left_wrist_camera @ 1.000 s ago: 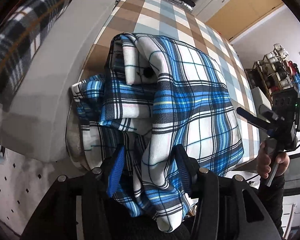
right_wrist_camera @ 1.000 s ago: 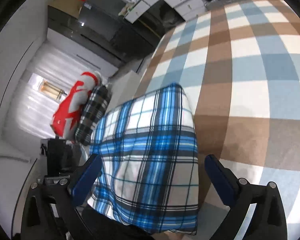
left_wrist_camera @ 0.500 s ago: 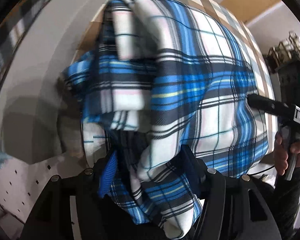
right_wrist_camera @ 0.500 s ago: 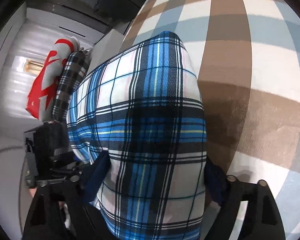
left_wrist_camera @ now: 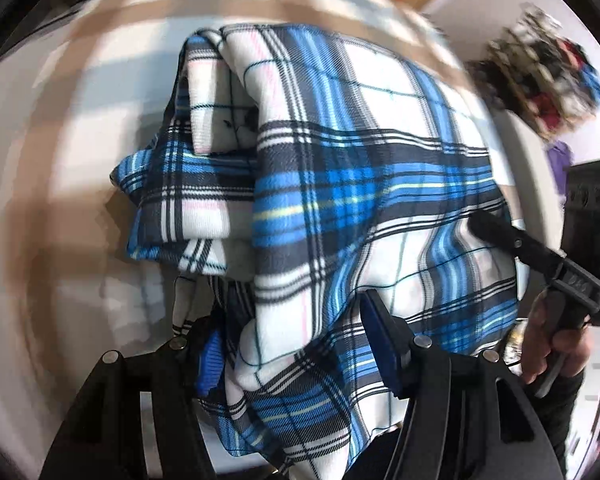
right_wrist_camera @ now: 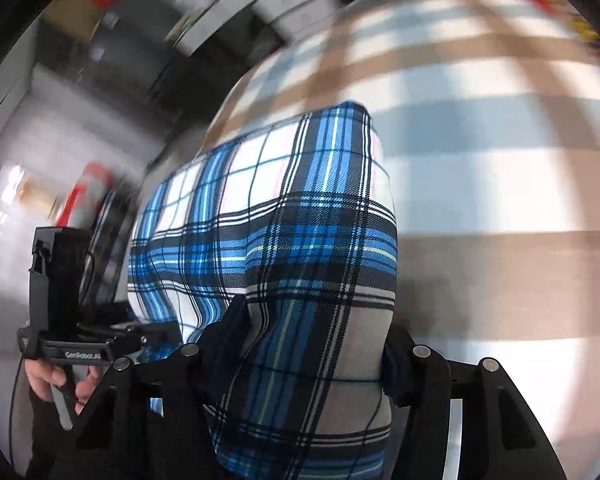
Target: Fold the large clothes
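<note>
Brown-checked tablecloth [right_wrist_camera: 500,264] under plaid garment [right_wrist_camera: 300,240]

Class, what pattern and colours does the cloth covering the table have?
Tablecloth: large checks of brown, pale blue and white, clearest in the right wrist view.

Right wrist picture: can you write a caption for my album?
Right tongs closing around a folded blue plaid garment on a checked tablecloth.

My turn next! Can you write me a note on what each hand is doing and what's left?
Left gripper: jaws clamped on a bunched edge of the blue plaid garment.
Right gripper: jaws closing around the garment's other end, cloth between them.
The garment lies partly folded and lumpy on the checked tablecloth.
Left: flatten it, finish the folds and square it up.
</note>
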